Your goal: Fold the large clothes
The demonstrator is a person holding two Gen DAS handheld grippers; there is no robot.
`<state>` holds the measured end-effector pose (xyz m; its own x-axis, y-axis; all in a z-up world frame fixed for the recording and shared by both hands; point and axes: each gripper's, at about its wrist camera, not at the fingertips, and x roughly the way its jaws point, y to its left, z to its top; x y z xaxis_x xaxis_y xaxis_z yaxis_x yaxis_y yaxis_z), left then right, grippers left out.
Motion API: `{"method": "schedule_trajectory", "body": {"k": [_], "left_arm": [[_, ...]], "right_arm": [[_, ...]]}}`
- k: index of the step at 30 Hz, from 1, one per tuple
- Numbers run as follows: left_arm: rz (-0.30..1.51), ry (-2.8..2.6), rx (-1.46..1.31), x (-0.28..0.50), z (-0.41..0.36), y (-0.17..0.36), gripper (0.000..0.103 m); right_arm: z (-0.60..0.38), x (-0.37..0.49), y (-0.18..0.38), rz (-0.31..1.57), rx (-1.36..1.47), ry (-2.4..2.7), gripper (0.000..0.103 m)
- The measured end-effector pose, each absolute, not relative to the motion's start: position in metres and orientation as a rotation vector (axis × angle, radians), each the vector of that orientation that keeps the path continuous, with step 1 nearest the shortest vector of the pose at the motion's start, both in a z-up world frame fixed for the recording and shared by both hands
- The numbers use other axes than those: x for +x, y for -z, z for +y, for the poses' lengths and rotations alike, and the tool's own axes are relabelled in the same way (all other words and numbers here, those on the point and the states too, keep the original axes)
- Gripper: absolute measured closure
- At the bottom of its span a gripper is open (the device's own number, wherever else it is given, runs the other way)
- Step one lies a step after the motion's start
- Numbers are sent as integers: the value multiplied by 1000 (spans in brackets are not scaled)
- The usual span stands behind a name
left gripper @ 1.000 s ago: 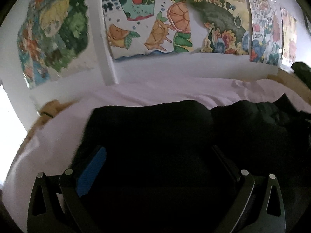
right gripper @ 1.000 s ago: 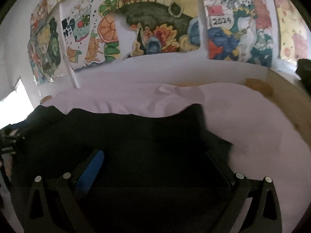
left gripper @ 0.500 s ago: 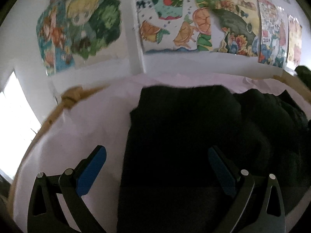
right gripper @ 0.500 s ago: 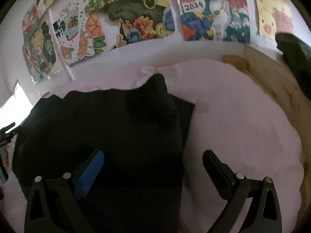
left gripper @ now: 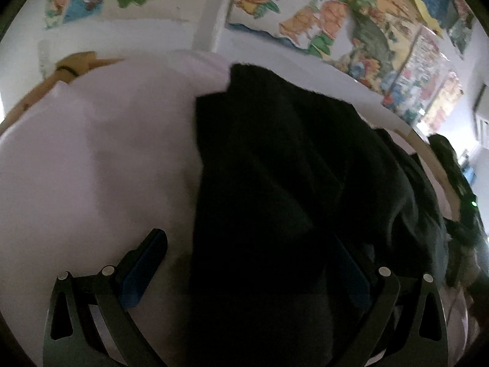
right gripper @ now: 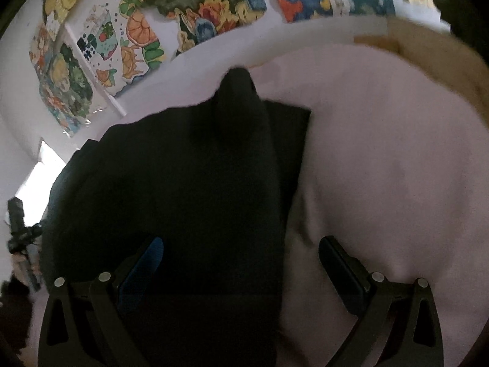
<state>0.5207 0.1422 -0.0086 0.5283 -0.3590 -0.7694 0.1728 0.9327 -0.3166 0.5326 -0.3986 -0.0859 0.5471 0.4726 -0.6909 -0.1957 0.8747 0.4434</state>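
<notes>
Pale pink sheet (left gripper: 91, 165) covering whole work surface, largest thing in both views, lightly wrinkled. Wooden edge (right gripper: 443, 58) showing beyond sheet's far right side in right wrist view; tan wood corner (left gripper: 76, 62) past sheet's far left in left wrist view. White wall behind sheet, lined with colourful paintings (right gripper: 214, 9), fruit and flower motifs, blurred.

Black garment (left gripper: 275, 183) lying on sheet, bulky, partly folded. In left wrist view: fills sheet's centre and right, straight-ish left edge running down toward camera, far corner poking up near wall, rumpled darker folds toward sheet's right side. In right wrist view: same black garment (right gripper: 183, 189) on sheet's left and centre, upper layer with a pointed peak at far end, flat lower layer sticking out to its right with a square corner. Fabric detail too dark to read.

Left gripper (left gripper: 247, 260) low over sheet's near side, jaws spread wide, nothing clamped; left finger with blue pad (left gripper: 143, 269) over bare sheet, right finger over garment, barely visible against black. Garment's left edge running between the two fingers.

Right gripper (right gripper: 241, 263) likewise released, jaws wide apart; blue-padded finger (right gripper: 140, 272) over garment, other finger over bare pink sheet just right of garment's edge. Contact with cloth: cannot tell.

Small dark clutter (right gripper: 21, 232) past sheet's left side, unclear.
</notes>
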Motion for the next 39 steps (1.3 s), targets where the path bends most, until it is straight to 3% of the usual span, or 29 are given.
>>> {"method": "schedule_trajectory", "body": {"k": [17, 36, 39], "left_arm": [[976, 396, -180, 522, 139, 34, 1], [1038, 478, -152, 525, 132, 48, 1], [1038, 482, -152, 525, 132, 49, 1]], "right_arm": [[-404, 524, 111, 856, 375, -501, 0], [-386, 530, 114, 965, 366, -681, 0], [-383, 530, 113, 965, 378, -699, 8]]}}
